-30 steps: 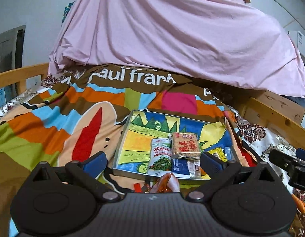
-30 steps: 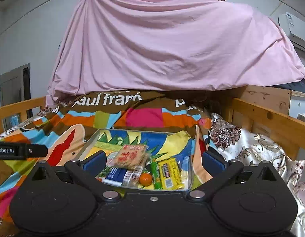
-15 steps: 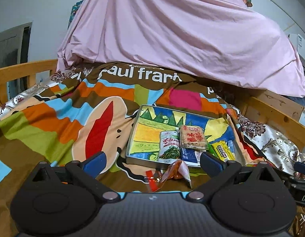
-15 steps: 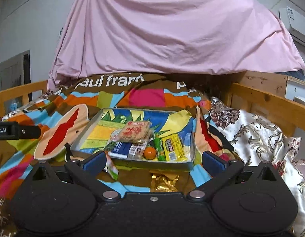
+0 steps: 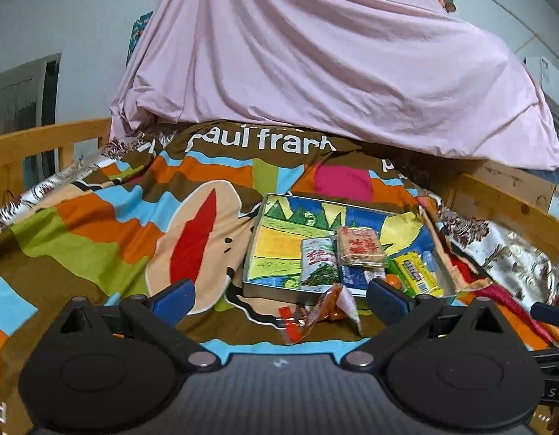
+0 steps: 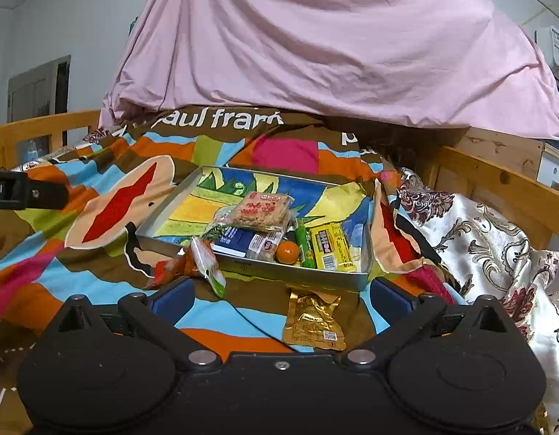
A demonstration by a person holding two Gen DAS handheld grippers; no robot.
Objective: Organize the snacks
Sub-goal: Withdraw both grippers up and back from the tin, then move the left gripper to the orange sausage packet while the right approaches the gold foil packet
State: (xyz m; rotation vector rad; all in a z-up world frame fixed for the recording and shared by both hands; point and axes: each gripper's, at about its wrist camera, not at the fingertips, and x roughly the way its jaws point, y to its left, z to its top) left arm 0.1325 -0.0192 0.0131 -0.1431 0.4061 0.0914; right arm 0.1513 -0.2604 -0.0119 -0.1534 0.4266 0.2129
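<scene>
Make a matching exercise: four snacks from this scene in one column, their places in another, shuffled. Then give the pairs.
Things
1. gold packet
2. orange ball
3. red-print cracker pack
4. orange-and-white packet

Places
A. in the tin tray, beside the green stick
B. on the blanket, just before the tray's right front corner
C. on top of other packs in the tray
D. on the blanket, against the tray's front wall, left part

Pairs: 1-B, 2-A, 3-C, 4-D

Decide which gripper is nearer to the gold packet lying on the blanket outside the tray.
Right. The right gripper hovers open directly over the gold packet, which lies between its jaws. The left gripper sits off to the left, facing the orange packet; the gold one is outside its view.
</scene>
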